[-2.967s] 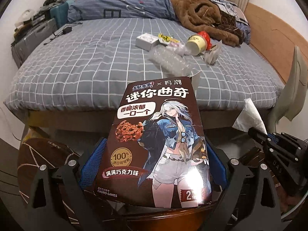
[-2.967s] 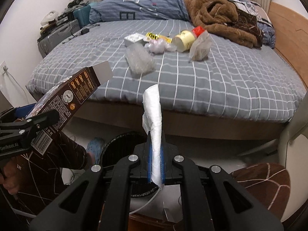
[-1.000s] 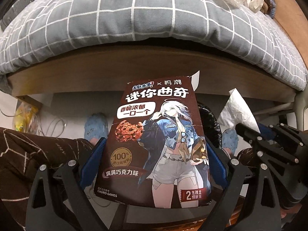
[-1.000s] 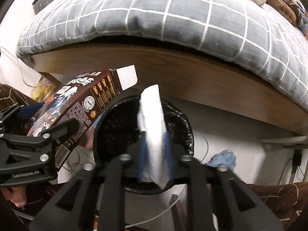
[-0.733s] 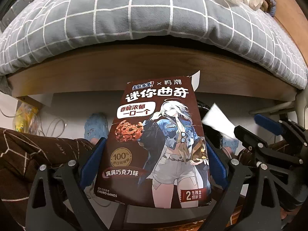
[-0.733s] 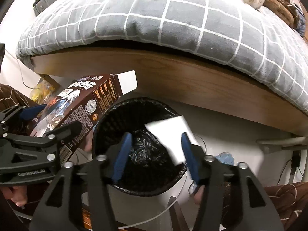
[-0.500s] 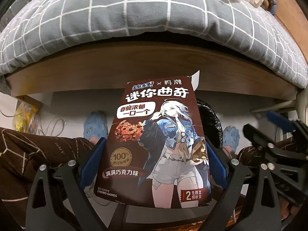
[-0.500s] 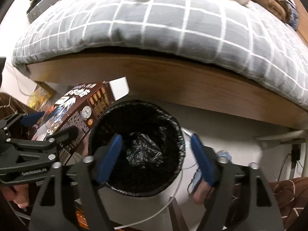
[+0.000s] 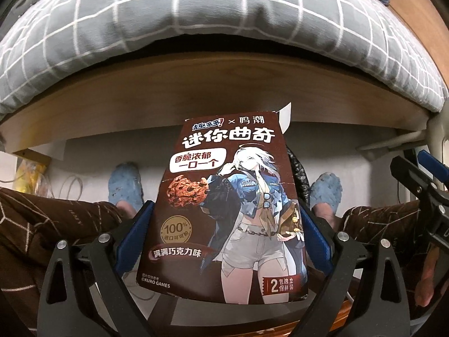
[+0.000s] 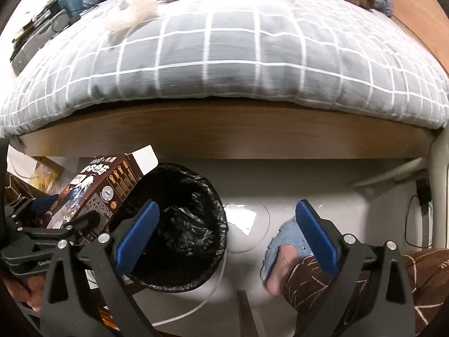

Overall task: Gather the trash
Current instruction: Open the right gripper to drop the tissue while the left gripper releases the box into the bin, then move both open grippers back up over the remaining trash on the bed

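My left gripper [image 9: 221, 230] is shut on a brown cookie box [image 9: 230, 196] with an anime figure printed on it, held upright in front of the bed frame. In the right wrist view the same box [image 10: 98, 191] leans over the left rim of a black-lined trash bin [image 10: 179, 224] on the floor. My right gripper [image 10: 224, 230] is open and empty, its blue pads spread wide just above the bin's right side. More trash [image 10: 134, 14] lies blurred on the bed top.
The grey checked bed [image 10: 224, 56] with its wooden frame [image 10: 224, 134] fills the upper half. The person's legs in brown trousers and blue slippers [image 10: 286, 238] flank the bin. A cable [image 10: 412, 224] runs along the floor at right.
My right gripper opened and the white tissue it held dropped into the bin and is gone from sight. The left gripper still holds the cookie box, shifted slightly toward the bin.
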Tool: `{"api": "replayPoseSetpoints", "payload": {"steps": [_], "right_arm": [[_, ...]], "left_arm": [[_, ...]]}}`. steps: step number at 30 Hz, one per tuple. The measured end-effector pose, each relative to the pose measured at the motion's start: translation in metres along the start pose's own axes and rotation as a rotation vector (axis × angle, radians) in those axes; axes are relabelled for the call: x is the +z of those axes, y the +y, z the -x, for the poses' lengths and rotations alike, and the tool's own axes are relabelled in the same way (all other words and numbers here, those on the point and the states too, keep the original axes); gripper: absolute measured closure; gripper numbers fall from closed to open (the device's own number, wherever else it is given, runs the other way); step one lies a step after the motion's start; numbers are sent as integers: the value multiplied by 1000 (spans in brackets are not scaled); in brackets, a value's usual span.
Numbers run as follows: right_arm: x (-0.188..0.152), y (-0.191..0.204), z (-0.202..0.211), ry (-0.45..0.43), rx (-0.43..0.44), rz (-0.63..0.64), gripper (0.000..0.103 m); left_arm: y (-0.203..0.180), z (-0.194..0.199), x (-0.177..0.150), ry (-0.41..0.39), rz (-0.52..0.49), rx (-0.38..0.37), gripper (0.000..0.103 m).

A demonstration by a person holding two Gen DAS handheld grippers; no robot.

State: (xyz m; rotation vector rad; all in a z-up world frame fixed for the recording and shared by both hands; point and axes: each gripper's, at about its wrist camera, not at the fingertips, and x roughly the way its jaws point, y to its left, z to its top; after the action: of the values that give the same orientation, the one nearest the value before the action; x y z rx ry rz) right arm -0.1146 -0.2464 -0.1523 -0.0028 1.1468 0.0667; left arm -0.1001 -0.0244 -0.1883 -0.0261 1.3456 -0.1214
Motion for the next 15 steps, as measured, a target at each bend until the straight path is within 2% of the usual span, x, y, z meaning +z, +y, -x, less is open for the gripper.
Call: {"api": "replayPoseSetpoints", "payload": {"steps": [10, 15], "right_arm": [[1, -5, 6, -30, 4, -17, 9], [8, -6, 16, -75, -18, -23, 9]], "left_arm": [[3, -5, 5, -11, -1, -11, 6], [5, 5, 5, -60, 14, -9, 6]]}}
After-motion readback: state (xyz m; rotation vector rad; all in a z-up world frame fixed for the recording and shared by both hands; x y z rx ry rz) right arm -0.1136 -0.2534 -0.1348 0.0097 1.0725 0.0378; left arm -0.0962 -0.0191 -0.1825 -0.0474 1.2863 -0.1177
